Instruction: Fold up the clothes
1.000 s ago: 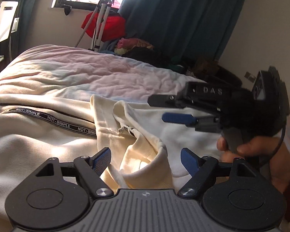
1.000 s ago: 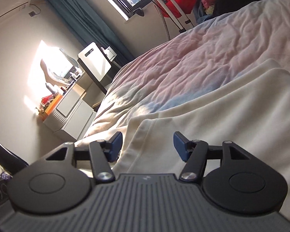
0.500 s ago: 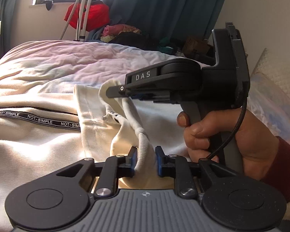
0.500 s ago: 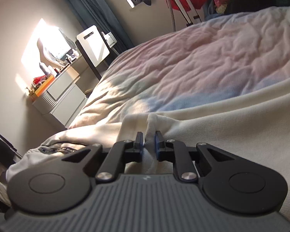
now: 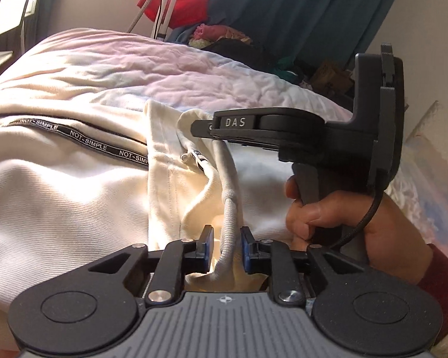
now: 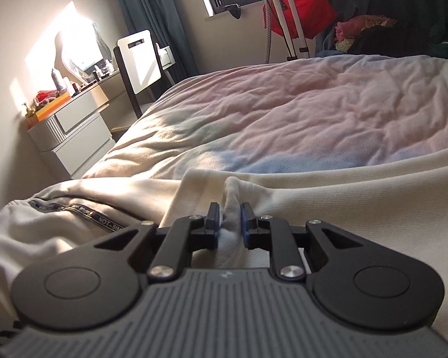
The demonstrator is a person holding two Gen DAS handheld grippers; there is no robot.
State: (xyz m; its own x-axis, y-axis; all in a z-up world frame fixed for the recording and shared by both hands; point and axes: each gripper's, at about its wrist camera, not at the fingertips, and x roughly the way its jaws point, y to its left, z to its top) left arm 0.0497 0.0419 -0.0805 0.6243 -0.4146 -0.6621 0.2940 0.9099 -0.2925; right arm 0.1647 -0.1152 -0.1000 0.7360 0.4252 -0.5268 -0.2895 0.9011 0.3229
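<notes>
Two grippers work one cream garment [image 5: 74, 203] spread over the bed [image 5: 170, 71], and we note both gripping the same raised ridge of its hem. Our left gripper [image 5: 225, 246] has its blue pads closed on a thick rolled edge of cloth; the roll runs up from the jaws toward the right gripper [image 5: 206, 126], which we see side-on in the left wrist view, its hand [image 5: 343, 220] wrapped round the grip and a dark red sleeve [image 5: 442, 277] at the wrist. Raised lettering on that gripper's side reads "DAS". From the right wrist view, the right gripper's [image 6: 228, 223] jaws are likewise pinched on a pleat of cream fabric, nearly together.

Printed tape: a black band [image 5: 86, 143] crosses the garment on the left, repeating "NOT-SIMPLE" in white capitals. It shows again in the right wrist view, partly legible as "NOT-SI". A small metal-tipped drawstring end [image 5: 184, 157] lies beside the rolled edge.

Bedding is a wrinkled pink-and-pale-blue cover. Past the far edge of the bed: a red bag [image 6: 301, 15] hanging on a white stand, teal curtains [image 5: 298, 9], a pile of dark and pink clothes [image 6: 370, 29]. Off the bed's left edge, a grey dresser [image 6: 74, 131] with small bottles.
</notes>
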